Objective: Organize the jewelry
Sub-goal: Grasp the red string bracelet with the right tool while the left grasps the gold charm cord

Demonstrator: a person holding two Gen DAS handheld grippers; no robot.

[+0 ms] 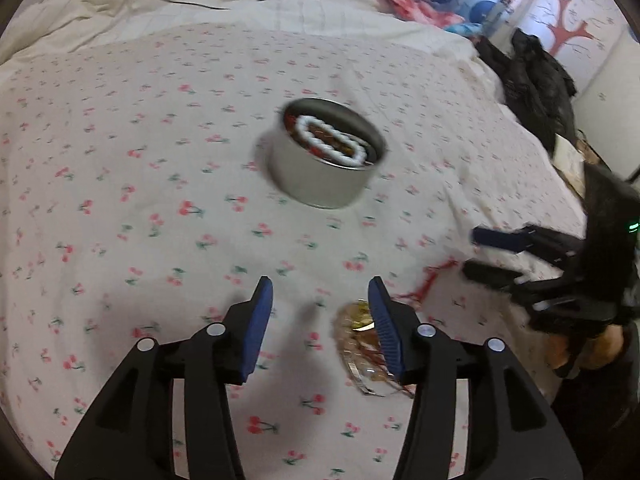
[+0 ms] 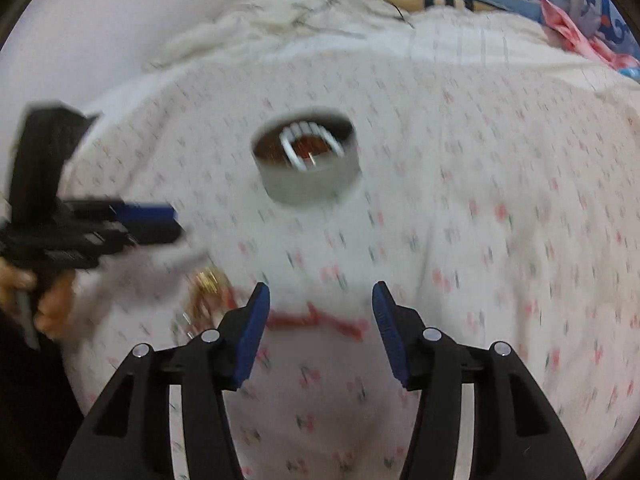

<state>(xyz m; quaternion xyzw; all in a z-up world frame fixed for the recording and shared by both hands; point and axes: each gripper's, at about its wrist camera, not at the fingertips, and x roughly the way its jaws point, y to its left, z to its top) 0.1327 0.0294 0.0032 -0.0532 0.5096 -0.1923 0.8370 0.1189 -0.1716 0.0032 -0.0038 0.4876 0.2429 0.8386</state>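
- Left wrist view showed the left claw (image 1: 320,300) low over the bed (image 1: 120,160), its jaws standing apart with nothing between them.
- Ahead of it, near the middle of the cherry-print sheet, sat a round metal tin (image 1: 324,160) with a white bead bracelet (image 1: 332,142) and some darker red pieces already inside; that part of the sorting looked done.
- Just beside the claw's right finger lay a gold-coloured piece in a clear wrapper (image 1: 360,344), not yet picked up.
- Further right a red string piece (image 1: 430,280) lay loose on the sheet, near the right claw (image 1: 476,254), which was also open and empty.
- From the right wrist view, badly blurred, the red piece sat between and just ahead of the open jaws, so I judged it the next pick.
- At least two items remained outside the tin.
- No brand, label or writing could be read anywhere.
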